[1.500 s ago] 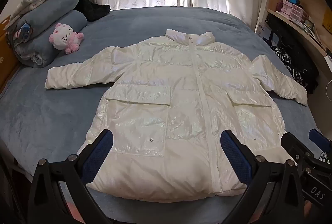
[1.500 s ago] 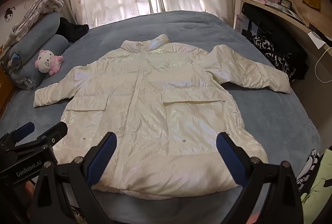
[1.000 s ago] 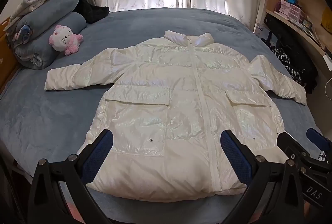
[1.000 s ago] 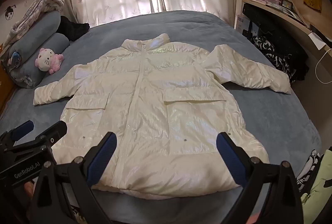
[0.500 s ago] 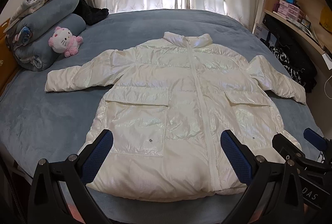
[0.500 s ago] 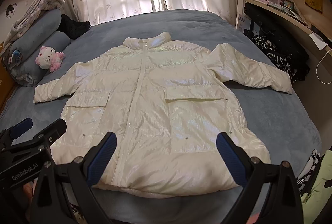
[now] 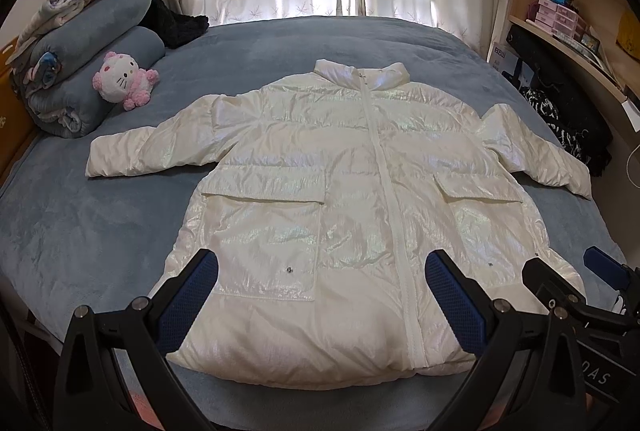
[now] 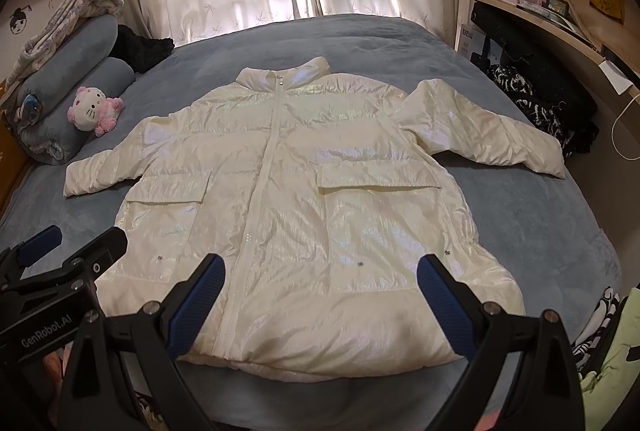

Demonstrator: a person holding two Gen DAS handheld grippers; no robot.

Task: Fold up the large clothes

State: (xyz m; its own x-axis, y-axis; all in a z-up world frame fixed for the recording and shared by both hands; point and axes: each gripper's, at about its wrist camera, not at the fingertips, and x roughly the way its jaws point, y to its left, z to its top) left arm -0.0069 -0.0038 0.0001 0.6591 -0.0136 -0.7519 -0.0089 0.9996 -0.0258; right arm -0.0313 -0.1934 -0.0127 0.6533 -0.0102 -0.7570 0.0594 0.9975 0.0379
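On the blue bed a white puffer jacket lies flat, sleeves spread. Both the left gripper and right gripper hover wide open, empty, near its hem. A Hello Kitty plush leans on rolled blankets nearby.

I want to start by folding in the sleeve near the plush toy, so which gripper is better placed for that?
Left. The left gripper hangs open over the jacket on the half where that sleeve lies; the right gripper is on the far side.

left gripper – spread wide, right gripper likewise
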